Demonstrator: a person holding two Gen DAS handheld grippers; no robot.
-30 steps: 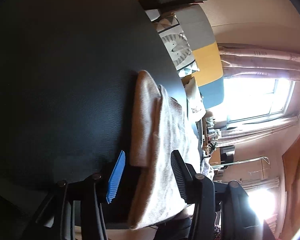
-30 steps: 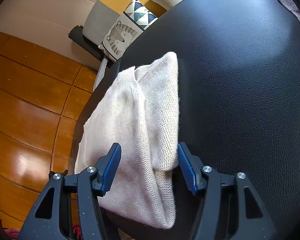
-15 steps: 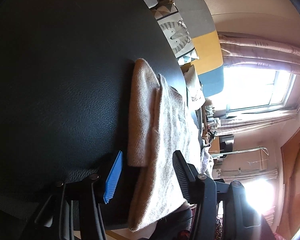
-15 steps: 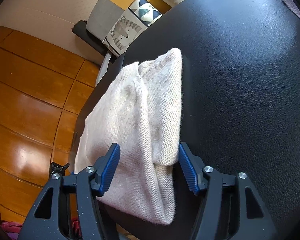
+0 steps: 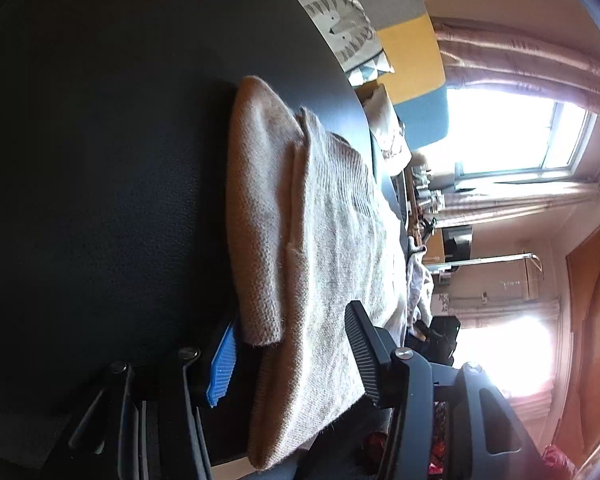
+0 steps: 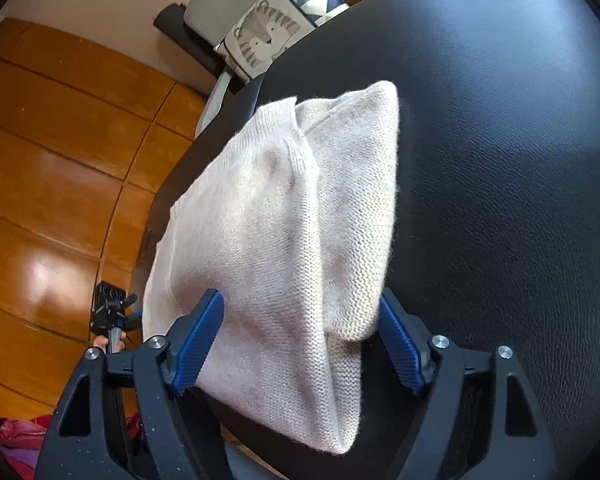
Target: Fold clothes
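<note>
A folded beige knit sweater [image 6: 284, 224] lies on the black leather table [image 6: 500, 160], close to its near edge. My right gripper [image 6: 300, 344] straddles the sweater's near end. Its jaws are opening, and the blue pads [image 6: 198, 344] stand off the knit on both sides. In the left wrist view the same sweater [image 5: 320, 240] runs away from me. My left gripper [image 5: 292, 360] is open around its near end. There the blue pad [image 5: 222, 364] sits left of the folded sleeve and the black one rests beside the body panel.
A sofa with a tiger-print cushion [image 6: 264, 44] stands beyond the table's far edge. Wooden floor [image 6: 60, 168] lies left of the table, with red cloth [image 6: 12, 428] low at the left. A bright window [image 5: 520, 132] and curtains fill the right of the left wrist view.
The right gripper's pads have spread wider apart around the sweater. The left gripper has slid and turned a little along the table. The sweater lies as before.
</note>
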